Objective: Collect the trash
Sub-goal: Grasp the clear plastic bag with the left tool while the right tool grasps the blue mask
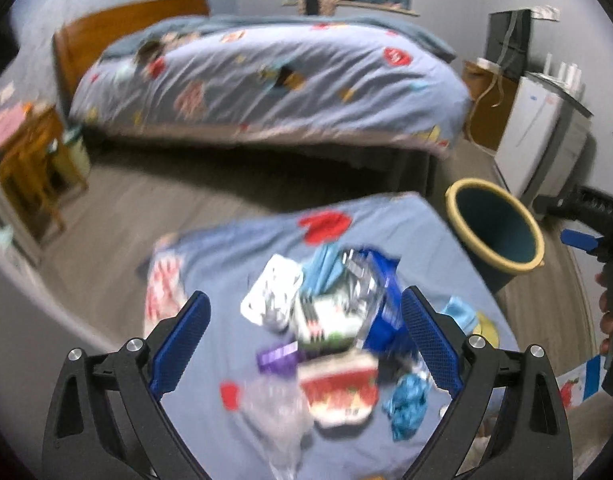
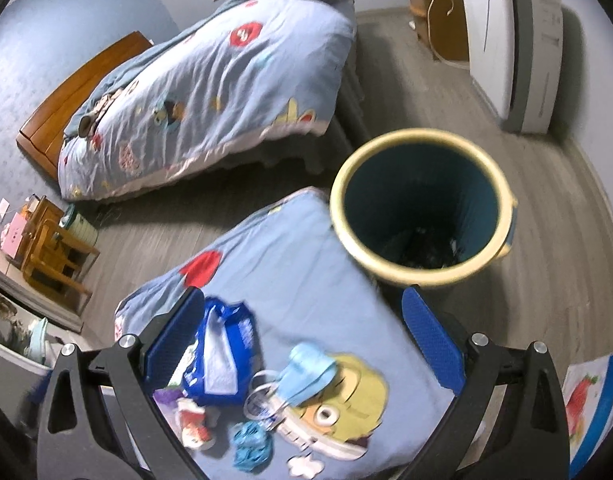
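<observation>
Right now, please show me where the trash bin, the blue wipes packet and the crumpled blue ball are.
trash bin (image 2: 420, 276), right wrist view, on its cream rim, near side.
blue wipes packet (image 2: 242, 336), right wrist view, on its blue upper face.
crumpled blue ball (image 2: 252, 446), right wrist view, on its middle.

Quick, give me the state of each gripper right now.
Left gripper: open, holding nothing, above the trash pile.
Right gripper: open, holding nothing, near the bin.
</observation>
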A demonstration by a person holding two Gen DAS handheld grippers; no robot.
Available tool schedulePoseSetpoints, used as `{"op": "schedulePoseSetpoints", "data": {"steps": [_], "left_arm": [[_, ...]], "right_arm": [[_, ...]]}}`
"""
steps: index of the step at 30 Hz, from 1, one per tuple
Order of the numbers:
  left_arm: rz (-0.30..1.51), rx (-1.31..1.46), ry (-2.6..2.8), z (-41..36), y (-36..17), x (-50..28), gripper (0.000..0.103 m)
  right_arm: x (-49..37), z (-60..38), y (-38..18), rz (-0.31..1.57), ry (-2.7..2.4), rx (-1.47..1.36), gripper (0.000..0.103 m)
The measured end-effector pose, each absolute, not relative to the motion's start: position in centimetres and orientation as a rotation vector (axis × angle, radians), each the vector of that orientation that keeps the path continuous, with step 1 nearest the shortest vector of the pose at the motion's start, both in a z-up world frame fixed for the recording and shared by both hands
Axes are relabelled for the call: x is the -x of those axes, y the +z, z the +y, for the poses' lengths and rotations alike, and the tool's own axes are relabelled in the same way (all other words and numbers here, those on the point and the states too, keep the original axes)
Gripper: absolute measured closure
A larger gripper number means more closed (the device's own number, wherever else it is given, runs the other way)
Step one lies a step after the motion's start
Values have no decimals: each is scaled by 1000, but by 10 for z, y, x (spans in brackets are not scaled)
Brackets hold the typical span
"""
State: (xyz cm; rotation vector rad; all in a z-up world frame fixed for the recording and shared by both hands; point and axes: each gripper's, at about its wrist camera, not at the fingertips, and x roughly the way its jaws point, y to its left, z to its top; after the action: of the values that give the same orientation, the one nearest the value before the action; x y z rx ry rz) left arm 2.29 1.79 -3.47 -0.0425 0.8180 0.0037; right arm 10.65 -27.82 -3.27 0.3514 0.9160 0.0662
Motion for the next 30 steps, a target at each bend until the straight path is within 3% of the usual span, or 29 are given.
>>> {"op": "schedulePoseSetpoints", "data": {"steps": [6,19,23,30], "left_arm": [[928,-21,50,24,-89,-8,8],[1098,-13,70,20,-142,-5,10],[1116,-8,69,20,-144,-7,17],[1178,7,87,24,-153,-11,49]], "right_arm": [[-109,-261,-68,1016,25,-291,6],[-114,-240,-117,1147,6,-203,6],[-115,-234,-135,1206,17,-133,19],[-123,-230,-161,1290,90,-141,51]]}}
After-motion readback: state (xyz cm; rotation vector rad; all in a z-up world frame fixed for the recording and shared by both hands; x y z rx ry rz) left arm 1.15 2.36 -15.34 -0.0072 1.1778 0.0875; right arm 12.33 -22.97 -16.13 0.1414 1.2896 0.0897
